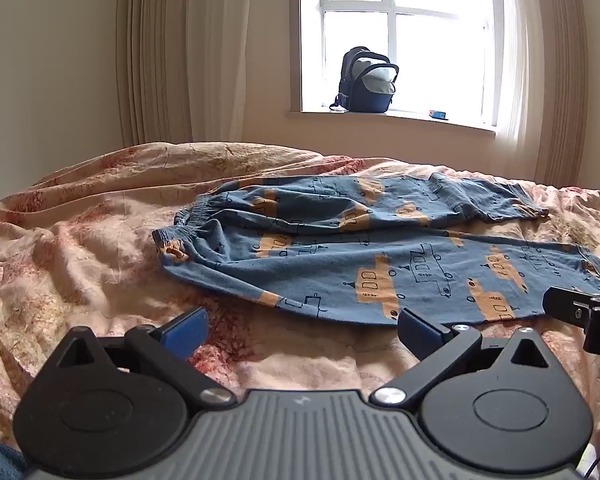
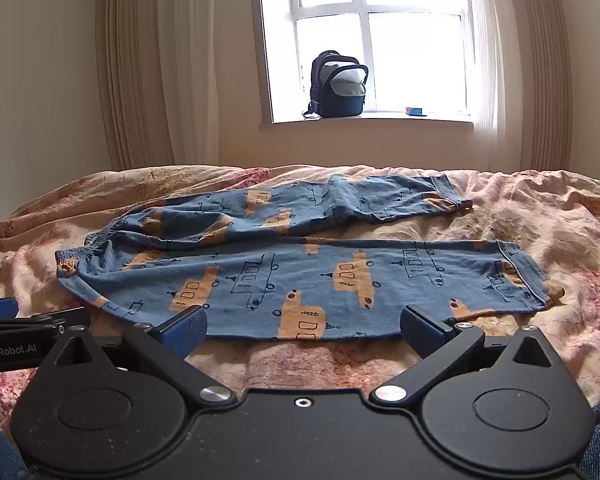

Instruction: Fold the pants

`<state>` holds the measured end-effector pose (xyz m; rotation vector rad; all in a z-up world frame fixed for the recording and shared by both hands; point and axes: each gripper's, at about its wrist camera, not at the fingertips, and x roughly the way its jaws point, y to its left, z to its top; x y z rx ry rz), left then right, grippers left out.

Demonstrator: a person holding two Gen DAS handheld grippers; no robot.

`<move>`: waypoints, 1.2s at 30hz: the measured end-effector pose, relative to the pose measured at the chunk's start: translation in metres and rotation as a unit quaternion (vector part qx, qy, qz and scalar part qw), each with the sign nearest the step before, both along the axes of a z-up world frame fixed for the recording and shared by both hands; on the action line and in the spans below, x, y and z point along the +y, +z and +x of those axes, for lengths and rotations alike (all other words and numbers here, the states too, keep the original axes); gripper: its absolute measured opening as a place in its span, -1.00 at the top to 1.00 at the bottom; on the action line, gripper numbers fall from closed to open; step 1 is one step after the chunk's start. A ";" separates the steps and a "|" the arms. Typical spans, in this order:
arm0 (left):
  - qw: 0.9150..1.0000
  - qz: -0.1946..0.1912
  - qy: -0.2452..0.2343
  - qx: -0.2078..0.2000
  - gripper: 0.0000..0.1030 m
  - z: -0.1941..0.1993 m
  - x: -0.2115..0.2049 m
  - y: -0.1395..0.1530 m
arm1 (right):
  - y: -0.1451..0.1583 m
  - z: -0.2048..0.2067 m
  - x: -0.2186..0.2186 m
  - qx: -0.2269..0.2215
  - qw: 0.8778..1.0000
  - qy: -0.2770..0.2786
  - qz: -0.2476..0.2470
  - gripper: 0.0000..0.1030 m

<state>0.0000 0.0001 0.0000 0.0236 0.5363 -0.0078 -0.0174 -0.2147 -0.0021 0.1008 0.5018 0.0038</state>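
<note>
A rumpled bed (image 2: pixel 520 216) fills the room below a window (image 2: pixel 364 40). On it, blue pants (image 2: pixel 300 276) lie spread, waistband left, legs slightly parted. Soft, light cloth; likely best pinched at waistband and cuff. Nearside of the pants, left gripper (image 1: pixel 300 330) and right gripper (image 2: pixel 304 330) gape wide, empty.

Both cameras are sitting low over the bed (image 1: pixel 80 248), looking forward past their spread fingers (image 1: pixel 184 330) toward the window (image 2: pixel 364 40). Both are sharing the pants (image 2: pixel 300 280), lying just beyond the fingertips, and the backpack (image 1: pixel 366 80).
</note>
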 end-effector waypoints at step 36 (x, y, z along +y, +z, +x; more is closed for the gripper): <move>1.000 0.006 0.000 -0.002 -1.00 0.000 0.000 0.000 | 0.000 -0.001 0.000 -0.001 1.000 0.000 0.000 -0.99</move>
